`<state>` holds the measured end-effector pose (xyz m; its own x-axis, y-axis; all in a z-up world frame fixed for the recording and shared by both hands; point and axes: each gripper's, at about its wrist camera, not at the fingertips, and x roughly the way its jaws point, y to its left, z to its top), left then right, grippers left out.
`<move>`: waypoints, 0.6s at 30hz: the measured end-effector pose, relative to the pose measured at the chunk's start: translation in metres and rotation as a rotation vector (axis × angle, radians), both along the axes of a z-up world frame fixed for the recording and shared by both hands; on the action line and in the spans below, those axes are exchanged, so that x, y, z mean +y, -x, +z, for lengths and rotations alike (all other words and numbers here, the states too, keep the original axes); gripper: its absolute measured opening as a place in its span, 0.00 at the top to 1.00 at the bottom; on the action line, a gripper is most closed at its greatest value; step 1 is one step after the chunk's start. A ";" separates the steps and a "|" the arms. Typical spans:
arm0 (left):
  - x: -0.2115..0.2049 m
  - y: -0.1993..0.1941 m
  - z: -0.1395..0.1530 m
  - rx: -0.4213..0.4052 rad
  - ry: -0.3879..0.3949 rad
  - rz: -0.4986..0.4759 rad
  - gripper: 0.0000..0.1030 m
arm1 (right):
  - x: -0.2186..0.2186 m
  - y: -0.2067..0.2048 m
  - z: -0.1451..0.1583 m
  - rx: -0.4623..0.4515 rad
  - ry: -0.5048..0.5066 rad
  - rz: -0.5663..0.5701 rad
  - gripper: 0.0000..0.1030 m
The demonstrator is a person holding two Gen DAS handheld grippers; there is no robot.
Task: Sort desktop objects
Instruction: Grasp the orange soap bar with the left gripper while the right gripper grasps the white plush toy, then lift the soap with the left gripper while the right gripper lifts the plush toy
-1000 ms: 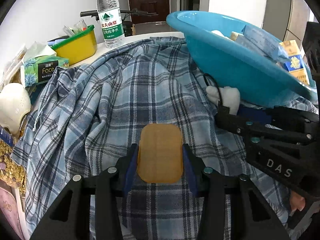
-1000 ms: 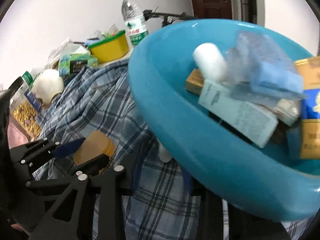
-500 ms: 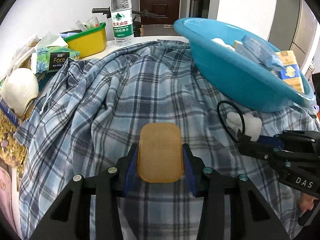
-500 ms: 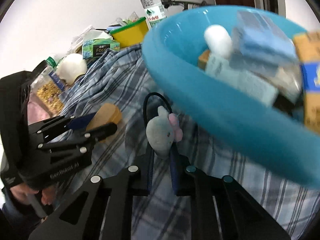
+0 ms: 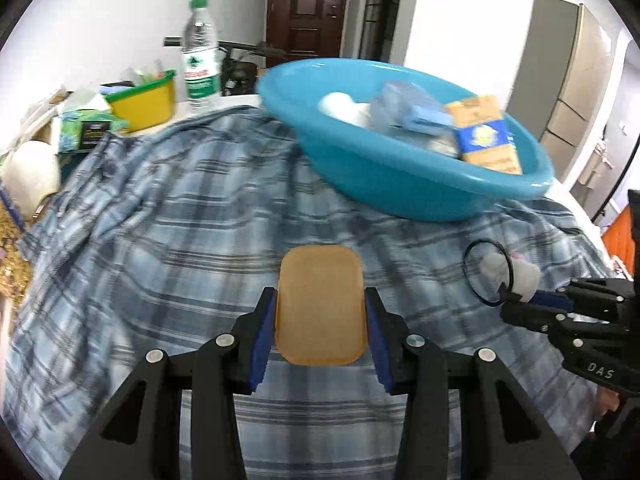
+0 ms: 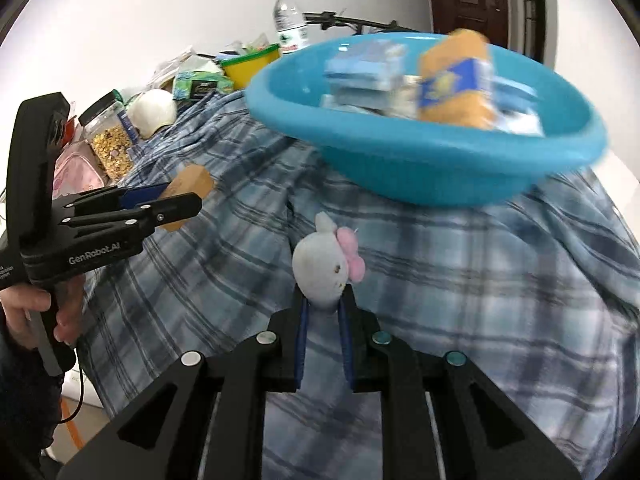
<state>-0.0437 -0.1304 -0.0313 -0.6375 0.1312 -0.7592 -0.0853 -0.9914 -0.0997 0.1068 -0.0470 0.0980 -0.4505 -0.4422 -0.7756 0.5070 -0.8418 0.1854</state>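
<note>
Basin (image 5: 400,184) (blue, full of boxes) sits ahead; left gripper (image 5: 320,312) jaws clamp tan pad (image 5: 320,304), right gripper (image 6: 323,316) jaws plush toy (image 6: 324,268).

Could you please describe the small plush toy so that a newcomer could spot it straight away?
Find the big blue basin on the plaid cloth. Just in front of it, the right tool pinches a small white plush toy, the only soft thing with a pink bow.

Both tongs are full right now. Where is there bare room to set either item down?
The plaid cloth lies bare between the blue basin and the tongs, and leftward toward the white helmet. The basin is already heaped with boxes. The far left edge is crowded: yellow tub, tissue box, water bottle, snack jar.
</note>
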 end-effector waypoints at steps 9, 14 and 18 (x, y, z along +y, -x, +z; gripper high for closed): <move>0.053 0.007 -0.014 -0.030 -0.044 -0.024 0.57 | 0.053 -0.002 -0.008 -0.039 0.005 -0.027 0.87; 0.063 0.016 -0.028 -0.057 -0.026 0.000 0.57 | 0.061 0.003 -0.012 -0.009 -0.015 -0.050 0.86; 0.065 0.021 -0.033 -0.064 0.003 0.015 0.50 | 0.060 0.011 -0.015 -0.019 0.008 -0.069 0.85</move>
